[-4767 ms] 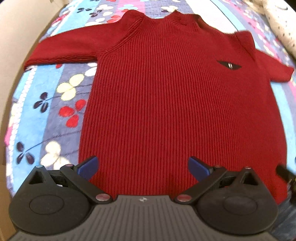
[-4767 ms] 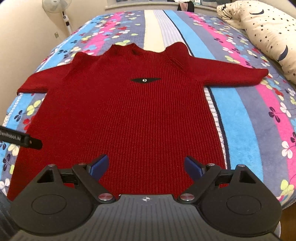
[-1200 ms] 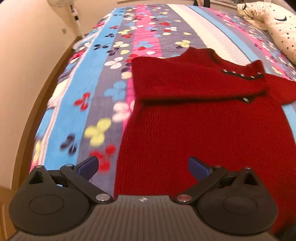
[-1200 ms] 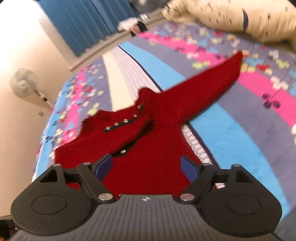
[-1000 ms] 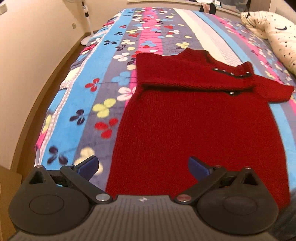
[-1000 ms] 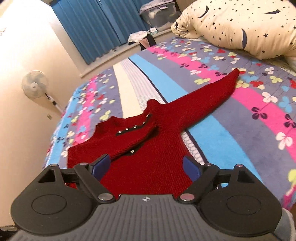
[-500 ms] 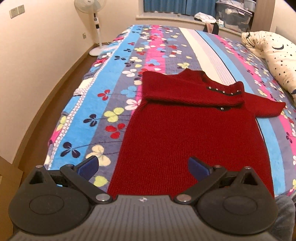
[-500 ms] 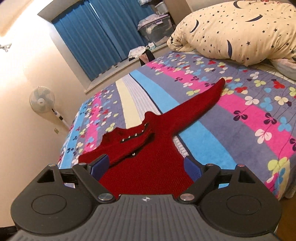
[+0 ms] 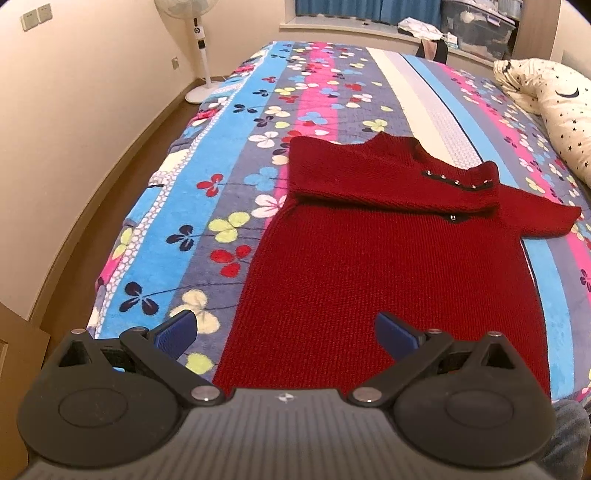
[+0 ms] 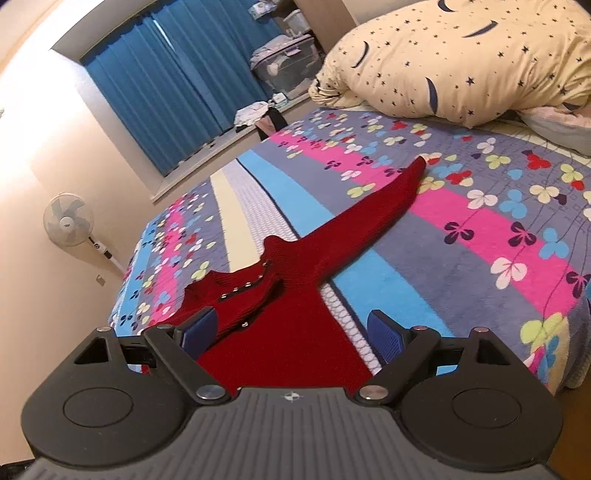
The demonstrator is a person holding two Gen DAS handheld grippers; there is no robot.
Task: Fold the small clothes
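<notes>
A small red knitted sweater lies flat on the bed, hem toward me. Its left sleeve is folded across the chest, ending by a row of metal snaps. The right sleeve still stretches out over the blanket. My left gripper is open and empty, held above the hem near the bed's front edge. My right gripper is open and empty, raised above the sweater's lower right side.
The bed has a striped floral blanket. A star-print pillow lies at the right end. A standing fan and the wall are to the left, with wood floor beside the bed. Blue curtains hang behind.
The left sleeve was folded across the chest since the earliest frames. Over the last second both grippers have pulled back and risen away from the sweater, still open.
</notes>
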